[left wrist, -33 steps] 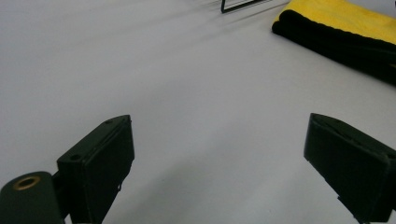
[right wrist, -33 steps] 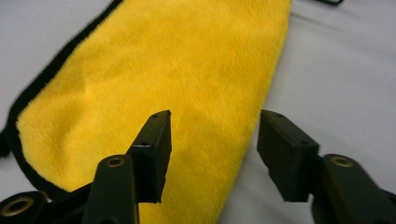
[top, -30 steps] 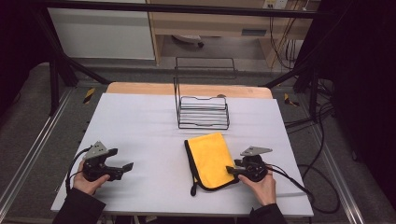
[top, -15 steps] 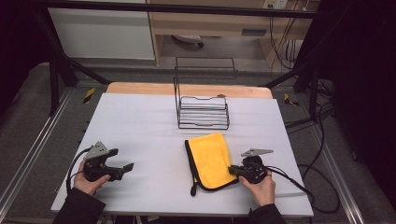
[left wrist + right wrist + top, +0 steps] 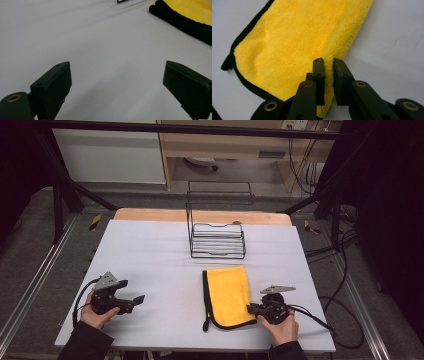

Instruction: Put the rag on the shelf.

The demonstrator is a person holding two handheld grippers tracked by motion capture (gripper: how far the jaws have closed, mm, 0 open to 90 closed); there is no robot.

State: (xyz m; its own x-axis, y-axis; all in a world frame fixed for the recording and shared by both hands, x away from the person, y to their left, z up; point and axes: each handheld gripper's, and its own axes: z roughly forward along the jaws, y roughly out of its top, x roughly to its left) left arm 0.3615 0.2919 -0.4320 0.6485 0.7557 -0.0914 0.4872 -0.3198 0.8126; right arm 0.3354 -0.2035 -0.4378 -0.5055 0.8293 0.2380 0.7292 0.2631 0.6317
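A yellow cloth (image 5: 228,292) with a black hem lies folded on the white table (image 5: 150,250), near the front right. My right gripper (image 5: 251,308) lies at the cloth's right edge. In the right gripper view the jaws (image 5: 329,62) pinch the fluffy edge of the cloth (image 5: 294,42). They have just closed down and eased apart a touch, with the cloth still between them. My left gripper (image 5: 137,301) rests at the front left, held by a hand. Its jaws (image 5: 117,64) stand wide open over bare table, and the cloth (image 5: 190,10) lies far off it.
A black wire rack (image 5: 217,240) stands at the back middle of the table, just beyond the cloth. Cables trail from both grippers toward the table's front corners. A wooden strip runs along the table's far edge.
The right gripper's jaws have closed onto the cloth's right edge. The left gripper has stayed where it was.
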